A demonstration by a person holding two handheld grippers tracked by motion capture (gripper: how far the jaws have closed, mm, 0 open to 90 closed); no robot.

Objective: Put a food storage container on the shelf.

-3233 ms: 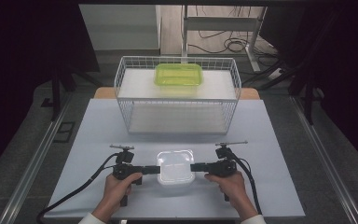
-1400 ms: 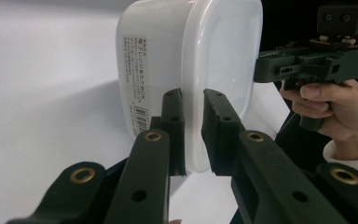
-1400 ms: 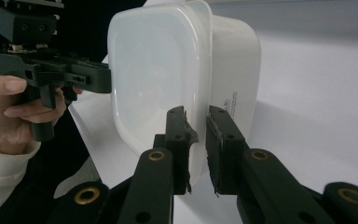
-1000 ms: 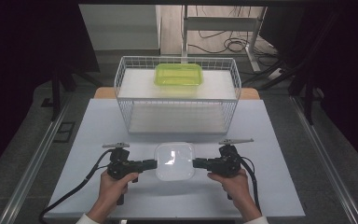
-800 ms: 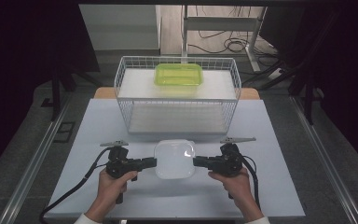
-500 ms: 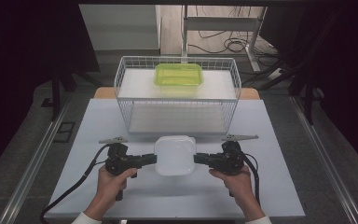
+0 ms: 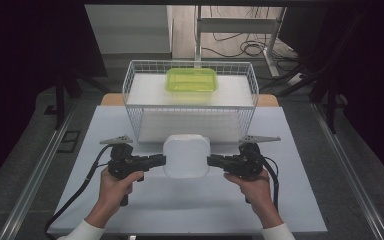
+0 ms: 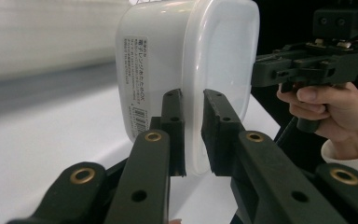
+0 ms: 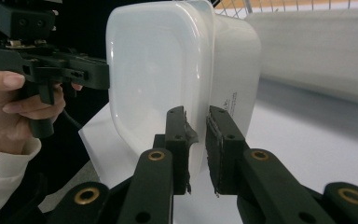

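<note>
My left tool (image 7: 161,161) and my right tool (image 7: 213,161) each clench the rim of the white plastic box (image 7: 186,156) from opposite sides, the rim pinched between each pair of jaws in both gripper views. Earlier the box lay lower and nearer to me on the pale tabletop (image 7: 80,150); now it is lifted and tipped on edge, its flat face toward the camera above, overlapping the front of the wire basket (image 7: 135,95). Farther off, the green box (image 7: 192,80) lies in the basket where it was before.
</note>
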